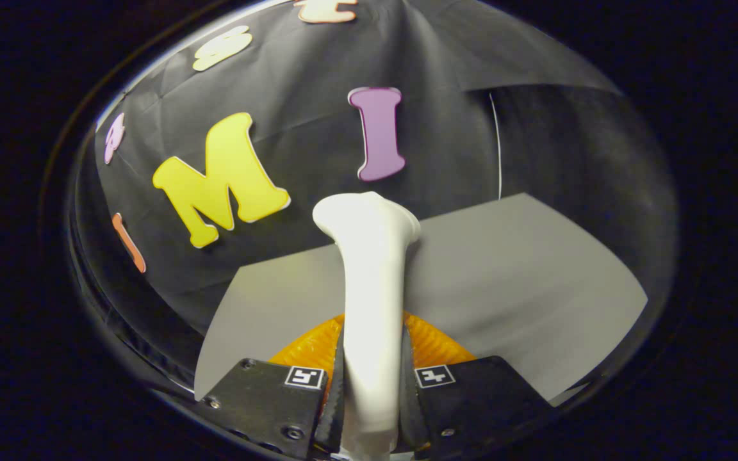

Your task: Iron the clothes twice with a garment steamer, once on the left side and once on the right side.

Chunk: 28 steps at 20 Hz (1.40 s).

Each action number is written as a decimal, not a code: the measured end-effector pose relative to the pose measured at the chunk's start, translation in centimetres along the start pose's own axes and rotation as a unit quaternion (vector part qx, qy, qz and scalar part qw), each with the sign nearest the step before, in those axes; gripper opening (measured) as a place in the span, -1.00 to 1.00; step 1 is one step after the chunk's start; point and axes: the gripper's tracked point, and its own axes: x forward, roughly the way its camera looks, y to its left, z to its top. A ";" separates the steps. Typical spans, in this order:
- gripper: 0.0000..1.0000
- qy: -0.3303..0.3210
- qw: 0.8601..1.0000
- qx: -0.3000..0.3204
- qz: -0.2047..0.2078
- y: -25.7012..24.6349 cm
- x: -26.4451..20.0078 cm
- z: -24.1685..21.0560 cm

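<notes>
Tool: your tool [371, 384] grips the white plastic garment steamer [369, 288], both fingers pressed on it.
Steamer: head reaches beyond the fingers.
Worktop: plain grey worktop [503, 275], black cloth wall [292, 109] behind.

Dim booth, lit from above and in front: the white steamer handle [372, 301] and grey table [523, 269] read bright, the cloth wall [292, 115] dark. Fisheye bending curves the table edges (strongest outward). Focus is sharp; a soft sheen on the handle.
</notes>
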 end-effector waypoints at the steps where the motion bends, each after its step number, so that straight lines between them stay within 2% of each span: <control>1: -0.25 -0.020 1.000 0.009 0.006 0.9 -1.4 0.6; 9: -0.29 -0.115 0.992 0.006 0.050 9.1 -12.0 0.4; 12: -0.29 -0.156 0.984 -0.009 0.080 13.5 -16.4 0.2; 16: -0.29 -0.213 0.972 -0.023 0.094 18.5 -21.1 -0.5; 21: -0.29 -0.251 0.962 -0.035 0.099 24.6 -24.9 -0.3; 28: -0.29 -0.306 0.932 -0.079 0.179 35.3 -27.7 1.1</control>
